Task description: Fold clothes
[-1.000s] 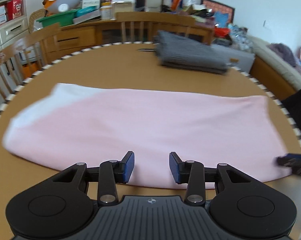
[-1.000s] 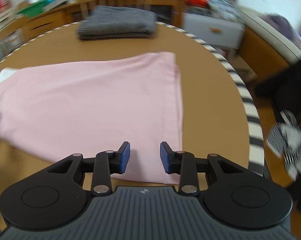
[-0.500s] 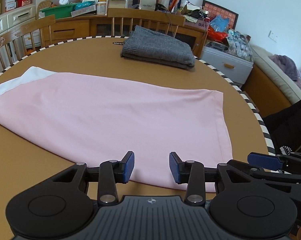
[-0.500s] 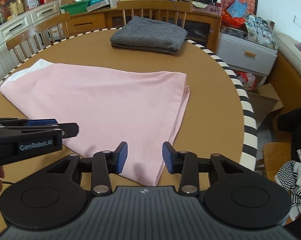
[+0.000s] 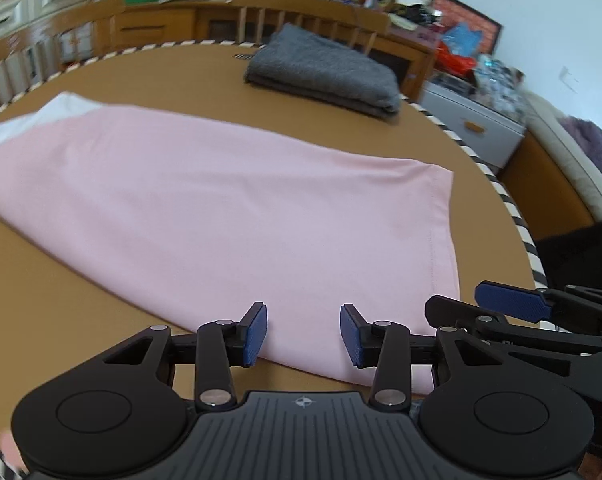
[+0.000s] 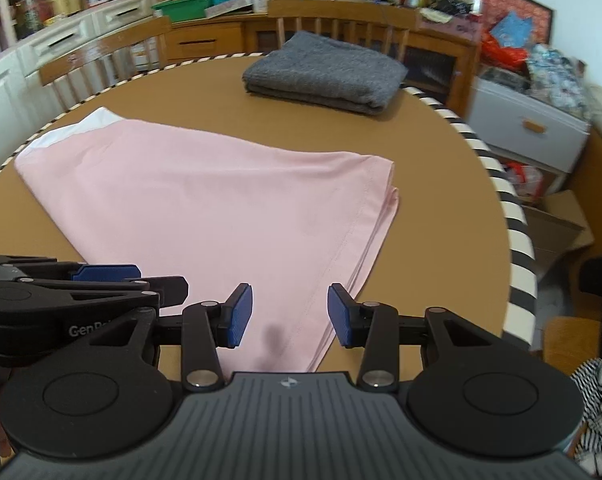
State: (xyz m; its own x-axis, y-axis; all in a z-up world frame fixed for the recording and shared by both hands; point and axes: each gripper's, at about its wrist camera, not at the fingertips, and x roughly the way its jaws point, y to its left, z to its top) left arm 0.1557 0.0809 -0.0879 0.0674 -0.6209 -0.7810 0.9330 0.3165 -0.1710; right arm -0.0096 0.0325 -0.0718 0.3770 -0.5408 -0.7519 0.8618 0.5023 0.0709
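Note:
A pink garment (image 5: 221, 200) (image 6: 205, 208) lies folded into a long strip on the round brown table (image 5: 101, 308), with a white part at its far left end. My left gripper (image 5: 303, 334) hovers open over the garment's near edge, close to the hemmed right end, gripping nothing. My right gripper (image 6: 289, 316) hangs over the near hem corner. Its jaws are opening, and the pads press on no cloth. Both tools sit side by side: the right gripper (image 5: 513, 308) shows at the right of the left wrist view, the left gripper (image 6: 105, 274) at the left of the right wrist view.
A folded grey sweater (image 5: 325, 72) (image 6: 325, 68) rests at the table's far side. Wooden chairs (image 6: 101, 60) and a cluttered sideboard (image 6: 221, 20) ring the table. The striped table rim (image 6: 517, 248) runs on the right, with a cardboard box (image 6: 557, 224) on the floor beyond.
My left gripper has slid right along the garment's near edge to the hem end, beside the right gripper. The right gripper's jaws have spread a little wider.

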